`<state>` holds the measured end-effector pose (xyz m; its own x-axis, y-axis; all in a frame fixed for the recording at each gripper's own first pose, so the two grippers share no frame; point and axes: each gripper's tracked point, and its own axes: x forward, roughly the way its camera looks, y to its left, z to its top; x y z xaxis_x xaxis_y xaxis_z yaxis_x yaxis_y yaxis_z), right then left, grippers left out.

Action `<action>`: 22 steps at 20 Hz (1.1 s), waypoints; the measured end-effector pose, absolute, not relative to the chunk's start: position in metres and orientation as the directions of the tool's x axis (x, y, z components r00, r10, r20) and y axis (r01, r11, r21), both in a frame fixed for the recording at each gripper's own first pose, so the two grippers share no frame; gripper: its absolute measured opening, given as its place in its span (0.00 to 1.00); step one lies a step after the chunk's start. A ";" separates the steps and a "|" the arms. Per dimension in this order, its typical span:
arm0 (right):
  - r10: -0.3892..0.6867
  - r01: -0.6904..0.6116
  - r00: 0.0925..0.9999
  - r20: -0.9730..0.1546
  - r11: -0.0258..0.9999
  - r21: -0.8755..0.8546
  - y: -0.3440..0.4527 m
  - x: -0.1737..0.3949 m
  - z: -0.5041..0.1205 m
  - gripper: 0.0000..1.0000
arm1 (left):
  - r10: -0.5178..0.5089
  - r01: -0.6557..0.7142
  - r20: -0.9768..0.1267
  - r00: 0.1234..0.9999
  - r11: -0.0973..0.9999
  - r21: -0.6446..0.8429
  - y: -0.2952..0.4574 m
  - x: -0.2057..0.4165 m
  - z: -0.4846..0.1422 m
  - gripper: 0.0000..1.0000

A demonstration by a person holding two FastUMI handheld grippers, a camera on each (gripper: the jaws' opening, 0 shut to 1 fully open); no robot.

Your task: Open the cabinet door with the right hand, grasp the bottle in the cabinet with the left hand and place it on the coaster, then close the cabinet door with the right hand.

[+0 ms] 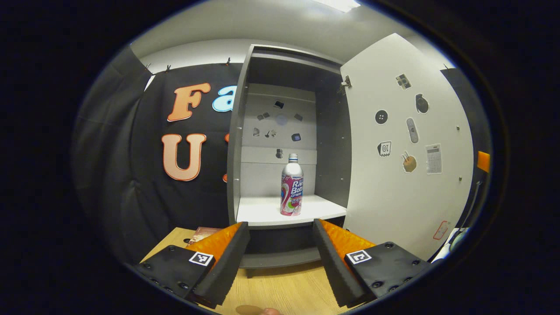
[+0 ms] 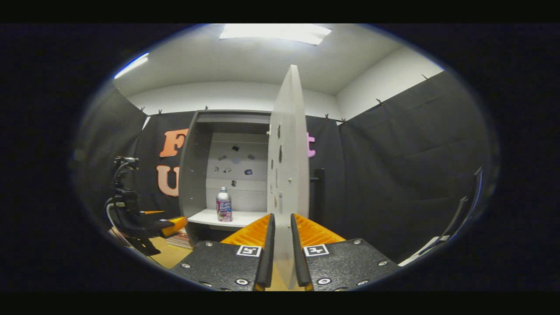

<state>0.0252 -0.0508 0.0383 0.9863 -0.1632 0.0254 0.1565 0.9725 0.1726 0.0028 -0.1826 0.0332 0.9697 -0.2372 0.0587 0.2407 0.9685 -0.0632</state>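
Left gripper view: we have the left gripper (image 1: 280,253) w/ fingers spread wide, nothing held. Bottle (image 1: 292,186) stands upright on the cabinet (image 1: 238,144) shelf, dead ahead and farther off, long axis vertical. Right gripper (image 2: 280,249) is pinched onto the cabinet door (image 2: 286,144) edge, door swung open. Left is nearer the bottle, we reckon.

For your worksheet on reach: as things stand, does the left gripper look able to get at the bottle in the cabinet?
Probably yes. The cabinet door is swung wide, the bottle stands upright near the shelf's front edge, and the left gripper, fingers open, faces it with nothing between them.
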 end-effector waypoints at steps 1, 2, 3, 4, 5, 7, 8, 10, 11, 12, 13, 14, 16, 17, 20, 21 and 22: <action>-0.164 0.156 0.986 0.027 0.972 0.175 -0.042 0.030 0.036 0.23 | -0.256 0.260 0.061 0.965 0.963 -0.072 -0.189 0.017 0.032 0.95; -0.166 0.160 0.986 0.020 0.971 0.177 -0.033 0.041 0.034 0.24 | -0.273 0.277 0.059 0.960 0.958 -0.079 -0.193 0.029 0.032 0.95; -0.162 0.157 0.987 0.012 0.971 0.178 -0.022 0.053 0.029 0.24 | -0.289 0.293 0.059 0.956 0.952 -0.086 -0.197 0.042 0.030 0.95; -0.161 0.158 0.987 0.001 0.971 0.177 -0.013 0.068 0.024 0.28 | -0.303 0.308 0.061 0.951 0.947 -0.092 -0.200 0.057 0.030 0.95; -0.165 0.165 0.986 -0.012 0.971 0.174 -0.007 0.080 0.018 0.29 | -0.322 0.327 0.062 0.945 0.941 -0.093 -0.204 0.073 0.030 0.95; -0.179 0.183 0.983 -0.039 0.968 0.170 0.007 0.108 0.006 0.32 | -0.360 0.364 0.062 0.931 0.929 -0.075 -0.210 0.103 0.029 0.95; -0.182 0.188 0.982 -0.055 0.968 0.168 0.015 0.119 -0.001 0.33 | -0.370 0.374 0.063 0.927 0.925 -0.062 -0.210 0.116 0.029 0.95; -0.183 0.194 0.980 -0.082 0.969 0.153 0.028 0.137 -0.012 0.40 | -0.400 0.404 0.076 0.913 0.914 -0.045 -0.217 0.139 0.031 0.94; -0.181 0.193 0.979 -0.094 0.971 0.138 0.034 0.144 -0.016 0.42 | -0.416 0.420 0.083 0.906 0.907 -0.038 -0.222 0.150 0.032 0.95; -0.181 0.194 0.978 -0.106 0.973 0.122 0.040 0.152 -0.021 0.46 | -0.426 0.429 0.079 0.901 0.902 -0.033 -0.226 0.160 0.030 0.95; -0.179 0.191 0.977 -0.113 0.975 0.110 0.045 0.157 -0.024 0.49 | -0.439 0.442 0.076 0.895 0.896 -0.039 -0.230 0.168 0.028 0.95; -0.174 0.186 0.978 -0.116 0.977 0.104 0.049 0.163 -0.026 0.55 | -0.446 0.450 0.077 0.892 0.892 -0.052 -0.235 0.175 0.028 0.95; -0.149 0.161 0.982 -0.117 0.981 0.104 0.057 0.175 -0.029 0.63 | -0.441 0.445 0.079 0.894 0.894 -0.052 -0.239 0.188 0.024 0.94; -0.136 0.147 0.984 -0.117 0.984 0.100 0.059 0.180 -0.030 0.72 | -0.440 0.444 0.075 0.895 0.895 -0.050 -0.242 0.194 0.022 0.94; -0.112 0.122 0.988 -0.108 0.989 0.085 0.062 0.193 -0.034 0.88 | -0.446 0.450 0.071 0.892 0.891 -0.054 -0.252 0.210 0.016 0.95; -0.110 0.119 0.988 -0.107 0.989 0.086 0.063 0.195 -0.036 0.89 | -0.441 0.445 0.066 0.895 0.894 -0.053 -0.255 0.217 0.012 0.95; -0.105 0.116 0.988 -0.109 0.989 0.092 0.064 0.197 -0.039 0.89 | -0.432 0.436 0.063 0.899 0.899 -0.047 -0.256 0.222 0.010 0.95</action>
<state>0.1972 0.0639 -0.0388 0.9884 -0.1054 -0.1095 0.1157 0.9890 0.0923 0.2220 -0.2559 0.0101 0.8995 -0.4325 0.0628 0.4355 0.8989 -0.0472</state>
